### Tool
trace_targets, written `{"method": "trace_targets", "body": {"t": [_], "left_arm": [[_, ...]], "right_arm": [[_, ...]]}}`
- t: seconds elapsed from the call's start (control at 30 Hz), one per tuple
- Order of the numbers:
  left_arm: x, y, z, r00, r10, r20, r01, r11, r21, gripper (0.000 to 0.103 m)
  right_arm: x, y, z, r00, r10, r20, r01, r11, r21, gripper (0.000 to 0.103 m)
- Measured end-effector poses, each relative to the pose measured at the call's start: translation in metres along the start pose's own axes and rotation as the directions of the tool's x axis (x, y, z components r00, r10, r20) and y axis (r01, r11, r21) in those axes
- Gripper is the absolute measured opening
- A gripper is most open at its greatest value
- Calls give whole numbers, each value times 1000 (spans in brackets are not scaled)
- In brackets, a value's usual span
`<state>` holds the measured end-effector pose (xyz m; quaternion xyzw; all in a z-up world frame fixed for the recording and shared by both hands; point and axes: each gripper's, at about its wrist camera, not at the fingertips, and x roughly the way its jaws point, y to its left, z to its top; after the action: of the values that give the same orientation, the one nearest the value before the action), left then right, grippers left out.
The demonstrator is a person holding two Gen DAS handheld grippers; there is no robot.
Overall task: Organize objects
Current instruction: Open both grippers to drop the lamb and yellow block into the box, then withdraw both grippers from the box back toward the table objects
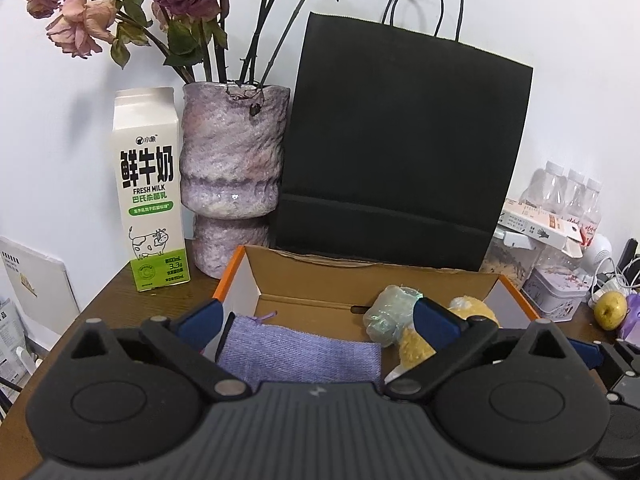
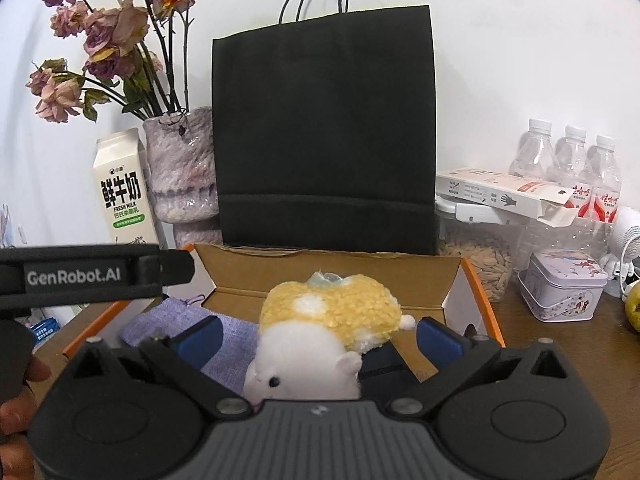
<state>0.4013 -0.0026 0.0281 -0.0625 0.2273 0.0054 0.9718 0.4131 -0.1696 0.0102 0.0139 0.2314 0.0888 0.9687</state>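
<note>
Both tools, left tool (image 1: 316, 320) and right tool (image 2: 318, 334), gape wide, gripping nothing. One black bag (image 2: 324, 128) blocks the box (image 2: 320, 272) at centre; three bottles (image 2: 568, 156) stand at right.

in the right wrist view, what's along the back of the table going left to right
fresh milk carton → purple vase of dried roses → black paper bag → clear container of grain → lilac tin → yellow-green fruit at the edge
</note>
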Motion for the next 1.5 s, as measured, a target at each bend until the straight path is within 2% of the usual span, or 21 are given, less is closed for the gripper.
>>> {"method": "trace_targets", "body": {"t": [0.77,1.1,1.5], "left_arm": [[-41,15,-12,1000,-7,-9,7,999,-35,103],[-63,18,-30,1000,-2,-26,2,1000,-26,103],[-90,16,-52,999,0,-44,-1,1000,-21,103]], "right_arm": [[-49,-16,-15,996,-60,60,60,998,4,103],[-78,-26,-35,992,-95,88,94,995,16,103],[-111,-31,-68,991,-105,81,103,994,25,103]]}}
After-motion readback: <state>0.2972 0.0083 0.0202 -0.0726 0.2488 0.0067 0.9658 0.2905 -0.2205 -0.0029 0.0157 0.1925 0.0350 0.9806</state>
